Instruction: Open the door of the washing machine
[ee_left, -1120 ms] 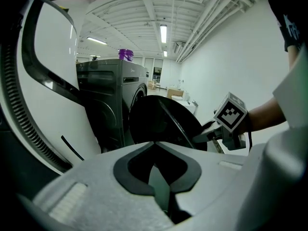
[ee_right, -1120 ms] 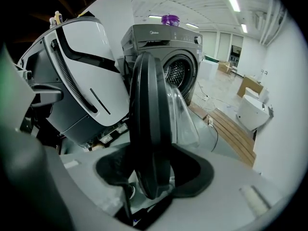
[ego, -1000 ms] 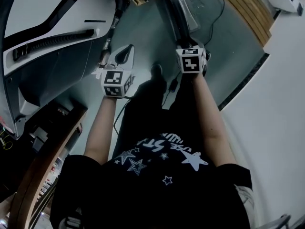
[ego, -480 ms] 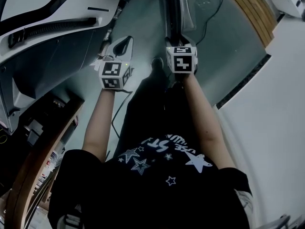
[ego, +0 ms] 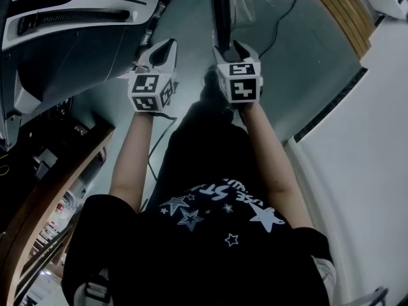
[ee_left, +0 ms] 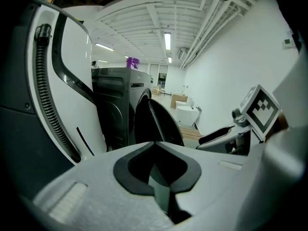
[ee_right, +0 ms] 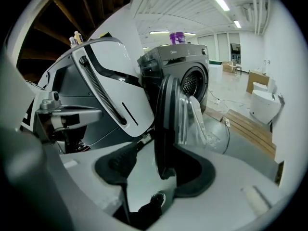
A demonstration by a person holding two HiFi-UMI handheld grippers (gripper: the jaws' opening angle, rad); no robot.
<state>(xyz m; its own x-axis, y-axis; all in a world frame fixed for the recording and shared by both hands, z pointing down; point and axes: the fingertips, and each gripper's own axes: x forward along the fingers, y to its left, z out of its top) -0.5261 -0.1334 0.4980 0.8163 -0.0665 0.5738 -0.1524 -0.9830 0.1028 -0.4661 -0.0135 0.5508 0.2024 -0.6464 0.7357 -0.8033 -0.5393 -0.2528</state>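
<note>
The dark washing machine stands ahead with its round door swung out; I see the door edge-on. In the head view the door runs down from the top centre. My right gripper straddles the door's lower rim. In the right gripper view, its jaws are easing apart. The rim lies near the right pad, and a gap shows on the left side. My left gripper hangs to the door's left, shut on nothing. In the left gripper view, its tips meet.
A large white curved housing with a black ribbed strip fills the left side. A wooden platform and a cable lie on the grey floor at right. A white wall runs along the right, and a wooden shelf sits lower left.
Both grippers have moved up the picture toward the machine, the right one further. Its jaws now stand on either side of the door's rim.
</note>
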